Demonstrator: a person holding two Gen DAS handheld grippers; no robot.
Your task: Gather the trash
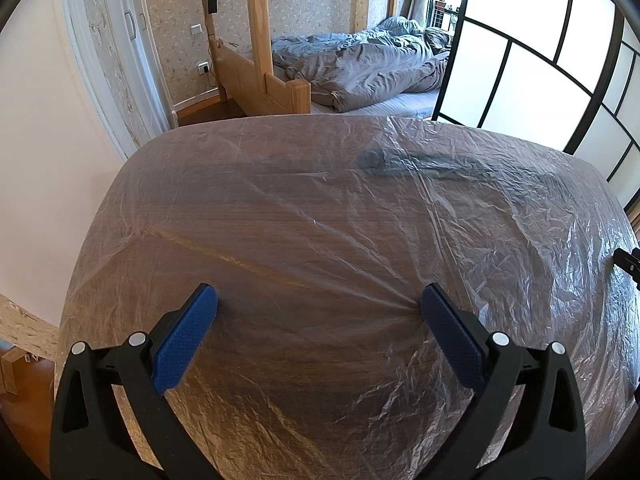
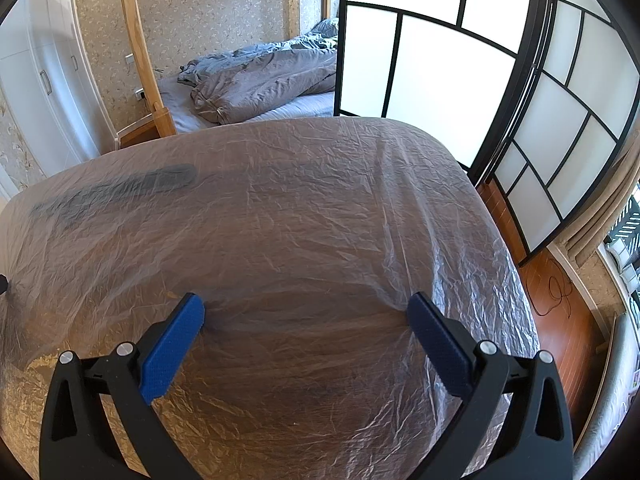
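Note:
A clear crinkled plastic sheet [image 1: 340, 240] covers the whole wooden table; it also fills the right wrist view [image 2: 280, 232]. A dark long object [image 1: 404, 162] lies under the sheet at the far side, also seen far left in the right wrist view [image 2: 132, 186]. My left gripper [image 1: 319, 300] is open, its blue fingertips [image 1: 204, 300] pressing on the sheet, which puckers at the right pad. My right gripper [image 2: 306, 306] is open too, with its fingertips [image 2: 420, 308] down on the sheet. Neither holds anything.
Behind the table stands a wooden bunk bed [image 1: 256, 76] with a rumpled grey duvet [image 1: 372, 60]. A black-framed white screen [image 2: 440, 80] stands at the right. Wooden floor with a cable [image 2: 556, 288] lies right of the table. A white wardrobe [image 2: 40, 80] stands at the left.

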